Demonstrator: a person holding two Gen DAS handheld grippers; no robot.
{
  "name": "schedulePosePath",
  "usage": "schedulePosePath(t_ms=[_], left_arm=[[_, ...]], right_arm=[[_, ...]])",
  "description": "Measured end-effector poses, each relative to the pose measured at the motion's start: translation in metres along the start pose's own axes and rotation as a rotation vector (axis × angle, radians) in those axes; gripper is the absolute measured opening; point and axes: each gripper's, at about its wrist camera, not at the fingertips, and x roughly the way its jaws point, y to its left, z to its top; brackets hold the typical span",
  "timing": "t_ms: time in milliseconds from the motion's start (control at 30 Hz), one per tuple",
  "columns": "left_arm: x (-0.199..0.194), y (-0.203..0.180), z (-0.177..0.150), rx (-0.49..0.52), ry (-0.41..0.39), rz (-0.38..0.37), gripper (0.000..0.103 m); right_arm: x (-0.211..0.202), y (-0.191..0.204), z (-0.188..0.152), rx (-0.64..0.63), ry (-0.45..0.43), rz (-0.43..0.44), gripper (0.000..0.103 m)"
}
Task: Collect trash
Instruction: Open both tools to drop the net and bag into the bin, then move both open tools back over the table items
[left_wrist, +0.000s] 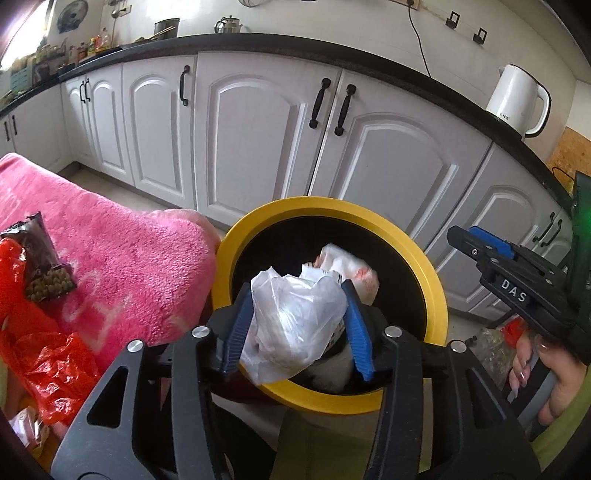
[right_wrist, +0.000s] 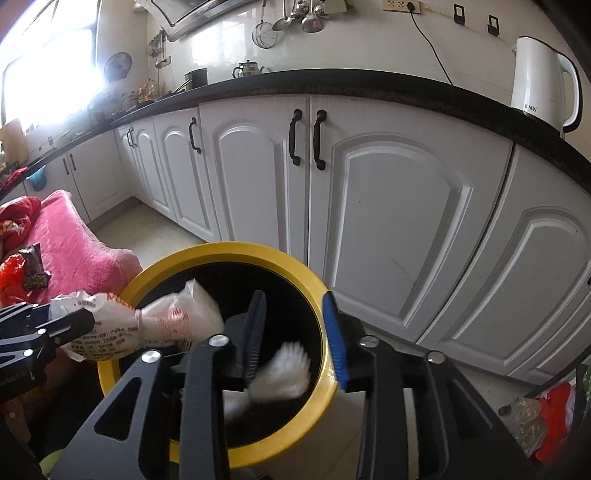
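Hanging over the yellow-rimmed bin (left_wrist: 424, 266), left tool (left_wrist: 299, 325) has a white plastic bag (left_wrist: 291, 321) between spread fingers. Right tool (right_wrist: 295, 336) spread; blurred white wad (right_wrist: 284, 373) below it, inside bin.

- Left gripper (left_wrist: 295, 325): black angular frame with cut-out slots, blue ribbed pads lining the inner faces of both fingers (left_wrist: 360, 332).
- Round silver bolt heads sit behind the fingers on the black linkage arms, two a side.
- Right gripper (right_wrist: 295, 339): same black frame; blue pad on one finger, the other finger's ribbed face looks dark.
- From the left camera, white letters "DAS" show on the right gripper's black body, behind a blue finger pad.
- The hand (left_wrist: 550, 376) on its grey handle: long pale polished nails, yellow-green sleeve.
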Motion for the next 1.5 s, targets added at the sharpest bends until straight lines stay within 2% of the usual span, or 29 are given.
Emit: schedulePosePath(t_ms=[133,200,433,500,900,1500], left_arm=[[-0.005,0.003,0.001,-0.016,-0.018,-0.002,0.057],[-0.008,0.004,0.002,-0.024,-0.028,-0.001,0.06],[-0.028,0.012,0.004,-0.042,-0.082,0.019,0.087],[-0.036,0.016,0.005,-0.054,-0.1,0.025,0.092],[-0.087,0.039,0.003,-0.082,-0.206,0.119,0.092],[-0.164,0.092,-0.013,-0.155,-0.327,0.238,0.092]], right_arm=[[-0.006,-0.001,0.002,0.014,-0.023,-0.006,0.05],[-0.009,-0.001,0.002,0.019,-0.034,-0.005,0.058],[-0.02,0.003,0.009,0.034,-0.067,0.011,0.067],[-0.024,0.006,0.011,0.039,-0.077,0.023,0.07],[-0.058,0.036,0.024,0.017,-0.149,0.107,0.077],[-0.107,0.108,0.028,-0.095,-0.209,0.258,0.078]])
